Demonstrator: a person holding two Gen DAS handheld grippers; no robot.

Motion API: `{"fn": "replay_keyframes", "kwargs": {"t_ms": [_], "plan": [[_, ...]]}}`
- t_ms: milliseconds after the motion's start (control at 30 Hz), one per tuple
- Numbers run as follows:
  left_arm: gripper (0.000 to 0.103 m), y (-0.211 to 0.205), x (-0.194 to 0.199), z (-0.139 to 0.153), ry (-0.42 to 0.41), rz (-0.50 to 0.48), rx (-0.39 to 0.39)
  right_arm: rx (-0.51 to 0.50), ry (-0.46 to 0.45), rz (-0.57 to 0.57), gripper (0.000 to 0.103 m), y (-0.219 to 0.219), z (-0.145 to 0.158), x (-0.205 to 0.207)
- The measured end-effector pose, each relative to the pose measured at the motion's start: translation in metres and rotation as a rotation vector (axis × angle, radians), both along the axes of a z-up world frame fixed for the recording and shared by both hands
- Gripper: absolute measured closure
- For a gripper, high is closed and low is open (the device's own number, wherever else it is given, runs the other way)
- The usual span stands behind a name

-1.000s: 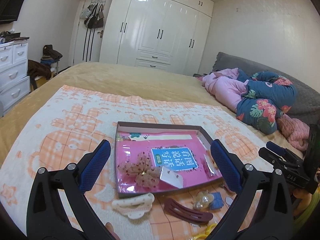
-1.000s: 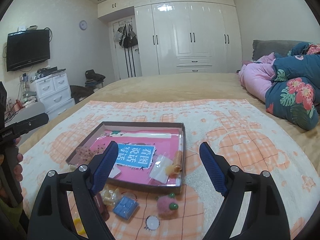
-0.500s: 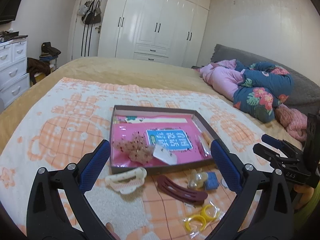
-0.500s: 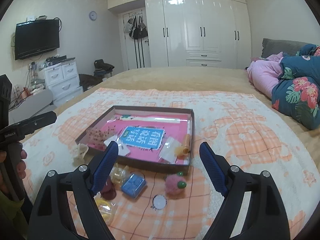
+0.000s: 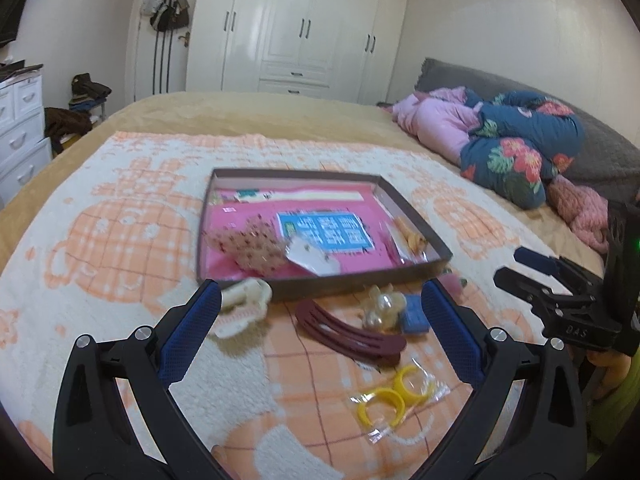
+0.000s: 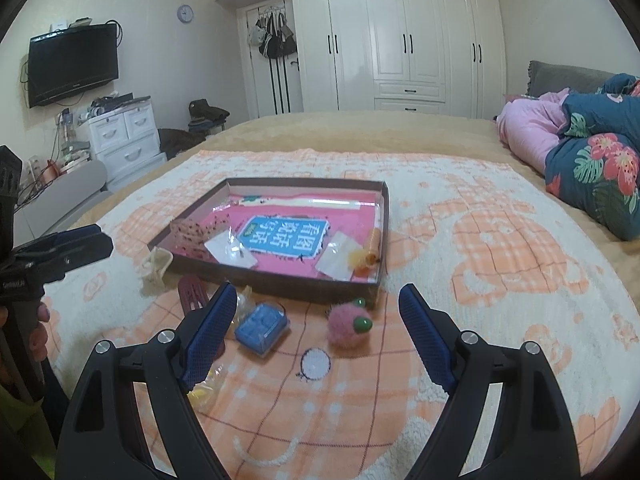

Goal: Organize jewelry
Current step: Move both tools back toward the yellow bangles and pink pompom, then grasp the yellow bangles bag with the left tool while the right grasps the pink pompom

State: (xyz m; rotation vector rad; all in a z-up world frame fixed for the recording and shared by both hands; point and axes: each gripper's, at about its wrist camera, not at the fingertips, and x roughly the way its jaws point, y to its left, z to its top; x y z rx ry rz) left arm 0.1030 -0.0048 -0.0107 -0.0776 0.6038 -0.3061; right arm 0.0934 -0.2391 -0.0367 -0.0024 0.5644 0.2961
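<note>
Approach step, nothing picked. Left tongs (image 5: pixel 320 312) and right tongs (image 6: pixel 316 312): released, empty. Loose jewelry on bed blanket (image 5: pixel 100 248) before tray (image 5: pixel 416 222): maroon hair clip (image 5: pixel 352 334), pink pom-pom (image 6: pixel 347 325). Next, probably: descent and closure around one item.

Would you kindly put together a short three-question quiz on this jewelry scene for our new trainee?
1. True or false: the dark red hair clip lies inside the shallow box.
2. Which item lies nearest the pink pom-pom on the blanket: A) the blue case, B) the cream claw clip, C) the yellow rings?
3. Fill in: the right tongs and the left tongs both stand ____, holding nothing.

Key: 1 false, it lies on the blanket in front of the box; 2 A; 3 open.
</note>
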Motion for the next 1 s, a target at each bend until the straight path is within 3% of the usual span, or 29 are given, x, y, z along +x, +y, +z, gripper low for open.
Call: {"fn": "replay_keyframes", "kwargs": {"t_ms": [433, 767, 1000], "plan": [[0.011, -0.051, -0.002, -0.04, 0.112, -0.132, 0.068, -0.01, 0.062, -0.04, 0.022, -0.02, -0.021, 0.014], [0.011, -0.073, 0.001, -0.068, 0.205, -0.166, 0.118, -0.05, 0.129, -0.03, 0.023, -0.023, -0.04, 0.032], [0.015, -0.081, 0.0, -0.081, 0.232, -0.178, 0.154, -0.041, 0.194, 0.008, 0.033, -0.018, -0.054, 0.051]]}}
